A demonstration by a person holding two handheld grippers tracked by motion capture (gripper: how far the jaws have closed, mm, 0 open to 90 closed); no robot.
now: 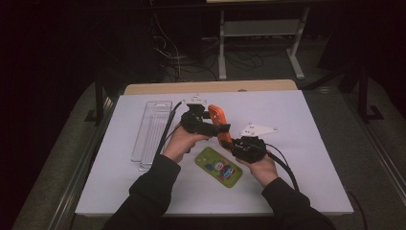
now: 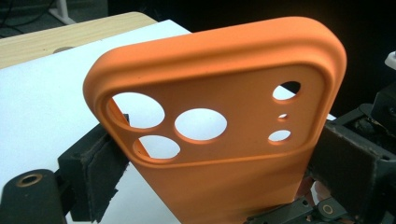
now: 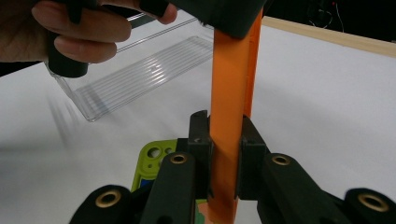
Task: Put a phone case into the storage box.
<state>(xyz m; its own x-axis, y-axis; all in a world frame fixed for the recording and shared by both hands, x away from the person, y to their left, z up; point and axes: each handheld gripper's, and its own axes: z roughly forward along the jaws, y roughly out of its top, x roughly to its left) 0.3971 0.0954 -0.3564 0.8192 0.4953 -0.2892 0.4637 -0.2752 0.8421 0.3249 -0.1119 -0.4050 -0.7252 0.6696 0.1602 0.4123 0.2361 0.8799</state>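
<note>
Orange phone case stands above our white worktop between both tools. Left tool straddles its camera end (pads flank the edges, contact unclear). Right tool is clamped on its edge.

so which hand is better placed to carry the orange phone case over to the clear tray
Left, probably. The left hand-held gripper grips the orange case at its upper end and sits nearer the clear tray. The right hand-held gripper clamps its lower end, farther off, above the green case.
</note>
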